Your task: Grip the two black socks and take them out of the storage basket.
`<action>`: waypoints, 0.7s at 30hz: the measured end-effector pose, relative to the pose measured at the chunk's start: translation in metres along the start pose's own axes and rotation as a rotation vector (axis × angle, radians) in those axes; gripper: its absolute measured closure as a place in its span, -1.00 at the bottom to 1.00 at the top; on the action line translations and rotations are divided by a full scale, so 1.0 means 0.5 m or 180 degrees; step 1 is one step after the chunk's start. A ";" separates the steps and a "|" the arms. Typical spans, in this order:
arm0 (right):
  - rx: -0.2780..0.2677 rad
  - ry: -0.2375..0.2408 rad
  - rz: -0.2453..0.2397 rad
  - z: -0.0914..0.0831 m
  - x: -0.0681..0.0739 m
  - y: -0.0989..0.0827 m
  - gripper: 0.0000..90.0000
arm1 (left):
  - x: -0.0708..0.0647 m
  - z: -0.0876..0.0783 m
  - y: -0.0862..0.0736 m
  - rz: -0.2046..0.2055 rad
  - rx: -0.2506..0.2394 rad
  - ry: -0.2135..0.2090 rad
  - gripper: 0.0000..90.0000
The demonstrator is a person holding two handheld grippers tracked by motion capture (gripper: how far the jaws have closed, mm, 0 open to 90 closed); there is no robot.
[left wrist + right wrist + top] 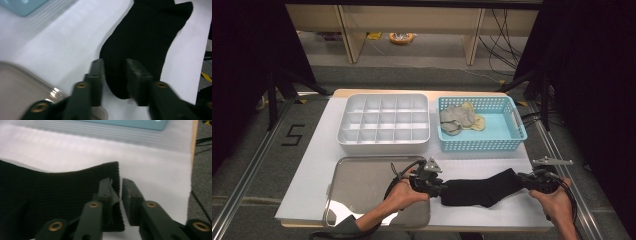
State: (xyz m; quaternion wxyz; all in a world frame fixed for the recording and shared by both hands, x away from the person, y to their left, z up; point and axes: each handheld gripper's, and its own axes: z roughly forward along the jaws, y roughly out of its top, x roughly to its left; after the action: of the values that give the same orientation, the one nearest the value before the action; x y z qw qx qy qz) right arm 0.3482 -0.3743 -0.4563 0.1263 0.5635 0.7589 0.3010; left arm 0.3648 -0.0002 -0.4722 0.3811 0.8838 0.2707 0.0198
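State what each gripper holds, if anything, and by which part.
Nothing is gripped. The left gripper has its jaws open astride the toe end of the black sock. The right gripper is open at the cuff edge.

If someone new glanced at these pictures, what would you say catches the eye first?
A black sock lies stretched flat on the white table at the front, with the left tongs at one end and the right tongs at the other, both sets of jaws parted. Behind it stand a white divided organiser tray and a blue basket holding grey and yellow socks.
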 end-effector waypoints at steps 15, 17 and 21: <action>-0.0423 -0.0046 -0.0109 -0.034 0.048 0.017 0.43 | -0.033 0.013 -0.012 -0.0299 0.0176 0.0028 -0.04; -0.0392 0.0004 -0.0102 -0.031 0.058 0.018 0.43 | -0.038 0.019 -0.013 -0.0224 0.0197 0.0038 0.01; -0.0373 0.0027 -0.0246 -0.024 0.066 0.020 0.42 | -0.046 0.029 -0.015 -0.0080 0.0091 0.0069 0.24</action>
State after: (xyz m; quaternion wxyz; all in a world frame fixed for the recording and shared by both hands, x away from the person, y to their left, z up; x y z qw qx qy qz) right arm 0.3386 -0.3453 -0.4362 0.1673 0.5241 0.7617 0.3422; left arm 0.3450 -0.0171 -0.4838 0.3656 0.8854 0.2862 0.0208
